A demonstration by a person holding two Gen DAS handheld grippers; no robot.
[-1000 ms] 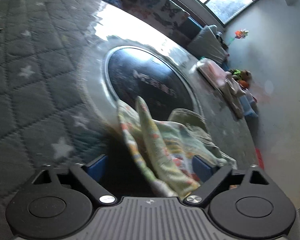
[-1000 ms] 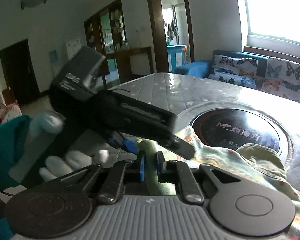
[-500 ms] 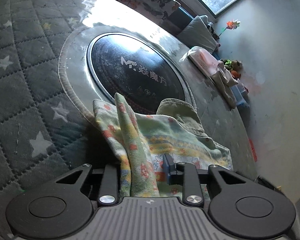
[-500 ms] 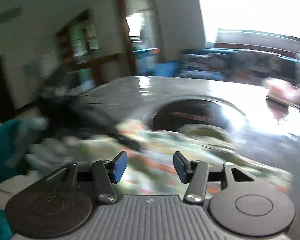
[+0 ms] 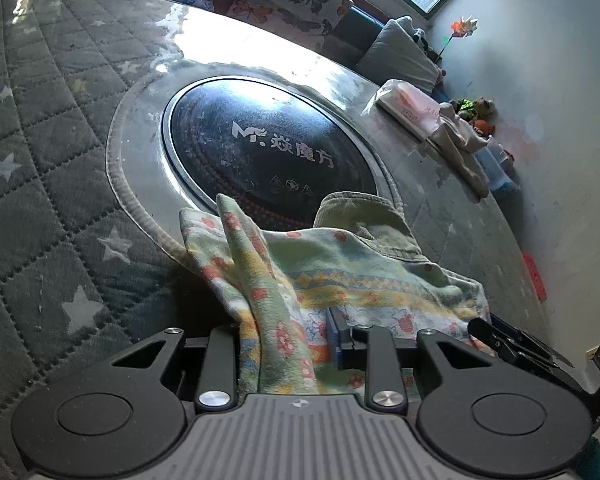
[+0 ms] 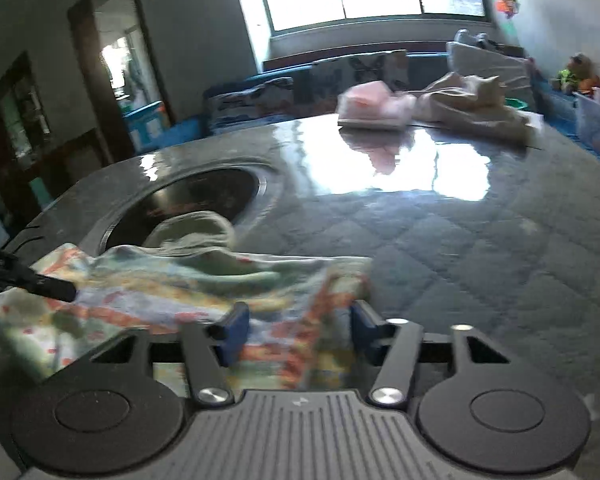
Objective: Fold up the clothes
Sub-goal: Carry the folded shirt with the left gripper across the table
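Floral garment [image 5: 340, 280] on the table [image 5: 40, 200]: left gripper [image 5: 288, 344] fingers clamp a fold; right gripper [image 6: 298, 328] fingers closing around its edge, which might slip

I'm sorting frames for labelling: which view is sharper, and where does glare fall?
Left wrist view: sharp, window glare on the tabletop behind the black disc. Right wrist view: motion-blurred, the patterned garment smeared, a bright reflection mid-table.
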